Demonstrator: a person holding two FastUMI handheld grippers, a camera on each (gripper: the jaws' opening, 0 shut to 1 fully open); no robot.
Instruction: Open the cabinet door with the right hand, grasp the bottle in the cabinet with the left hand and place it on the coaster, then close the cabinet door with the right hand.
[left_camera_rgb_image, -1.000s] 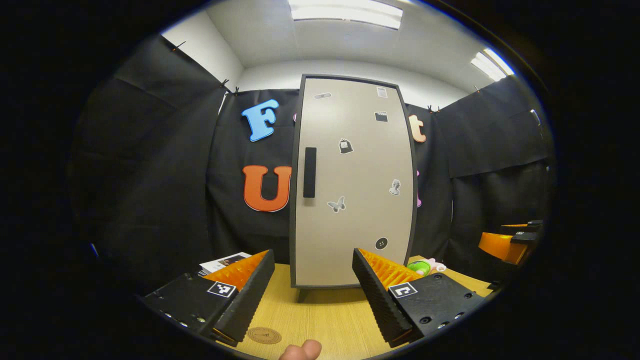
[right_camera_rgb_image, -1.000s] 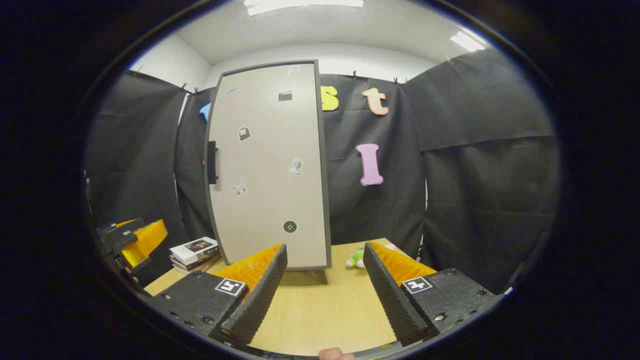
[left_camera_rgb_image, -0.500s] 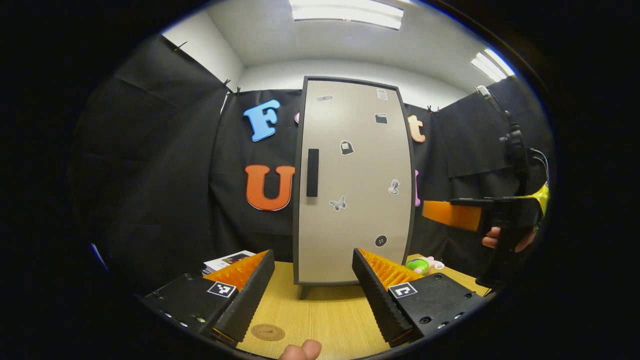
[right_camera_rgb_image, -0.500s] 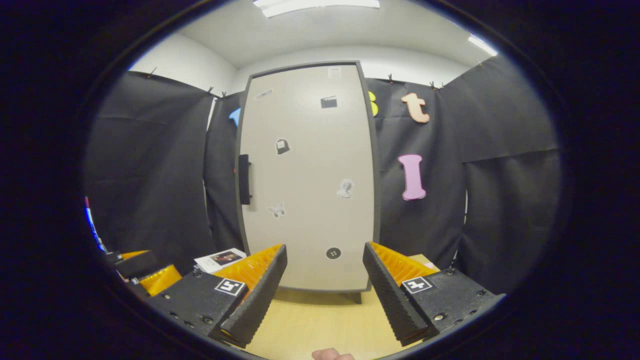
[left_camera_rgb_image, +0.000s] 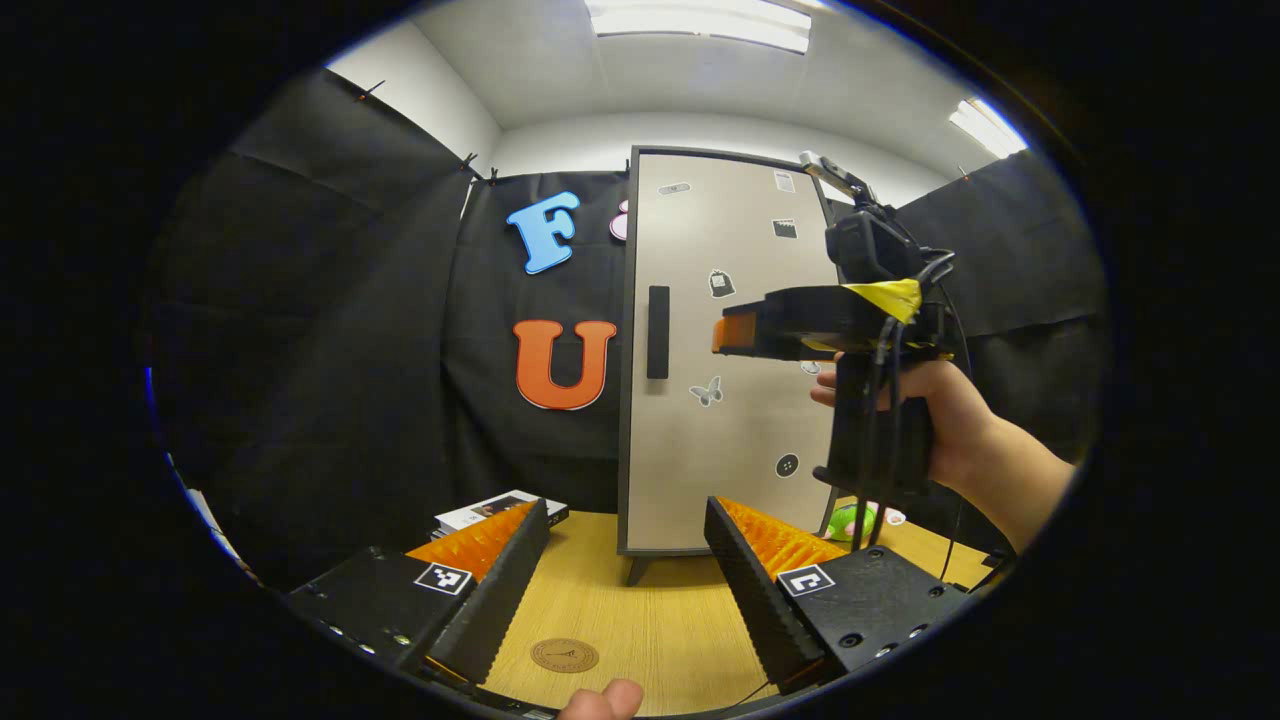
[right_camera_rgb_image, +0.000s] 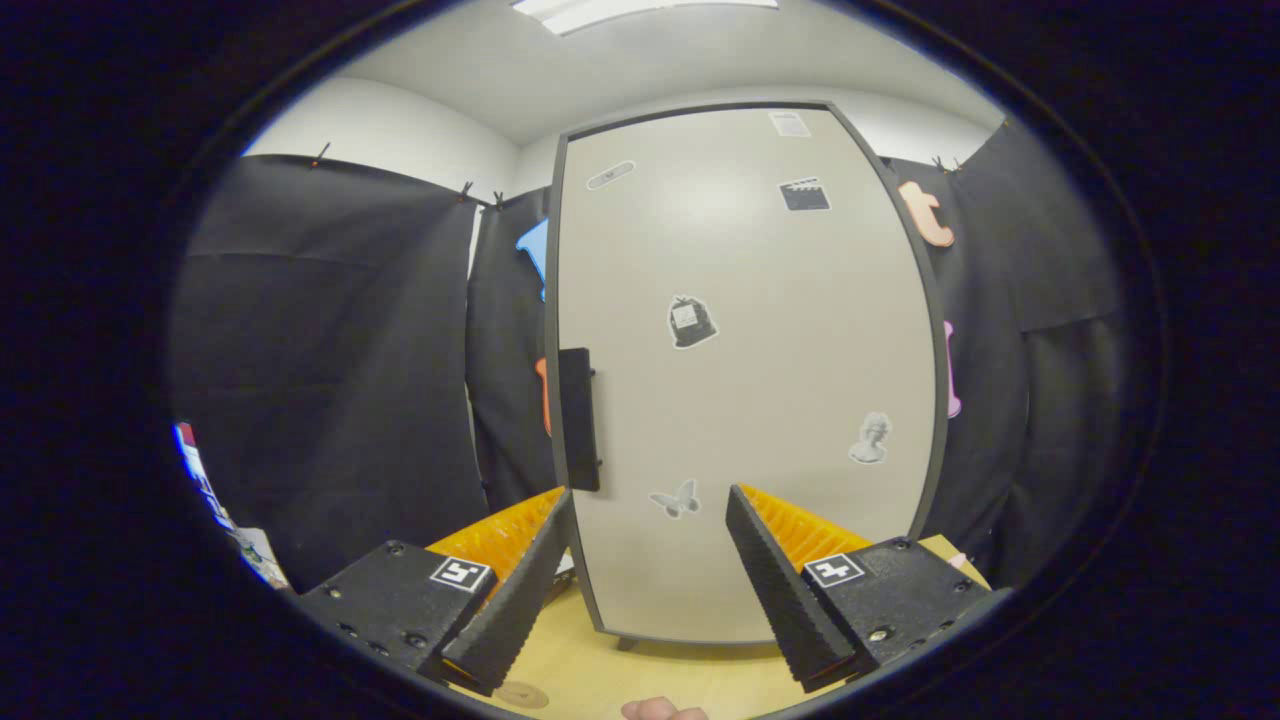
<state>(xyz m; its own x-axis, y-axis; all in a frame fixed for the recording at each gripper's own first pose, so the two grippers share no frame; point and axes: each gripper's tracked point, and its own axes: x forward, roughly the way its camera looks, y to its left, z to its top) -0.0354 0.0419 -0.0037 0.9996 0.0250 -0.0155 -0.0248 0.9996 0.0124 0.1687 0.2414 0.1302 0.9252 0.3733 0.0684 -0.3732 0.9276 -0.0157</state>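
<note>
The tall beige cabinet (left_camera_rgb_image: 720, 400) stands on the wooden table (left_camera_rgb_image: 650, 620) with its door (right_camera_rgb_image: 760, 380) shut, hiding what is inside. A dark vertical handle (right_camera_rgb_image: 578, 420) (left_camera_rgb_image: 657, 332) sits on the door's left edge. A round brown coaster (left_camera_rgb_image: 565, 655) lies on the table in front of the cabinet, between my left gripper's fingers. My left gripper (left_camera_rgb_image: 625, 565) is open and low over the table. My right gripper (right_camera_rgb_image: 648, 560) is open with nothing in it and close to the door, right of the handle. In the left gripper view the right gripper (left_camera_rgb_image: 722, 335) hovers at handle height, held by a hand (left_camera_rgb_image: 945, 410).
A small stack of books (left_camera_rgb_image: 500, 508) lies on the table left of the cabinet. A green and pink toy (left_camera_rgb_image: 855, 520) rests at the cabinet's right foot. Black cloth walls close in behind and on both sides. The coaster's edge (right_camera_rgb_image: 520, 693) shows below my right gripper.
The right gripper has risen and moved in toward the door, now near handle height. The left gripper has shifted slightly left; the cabinet door stays shut.
</note>
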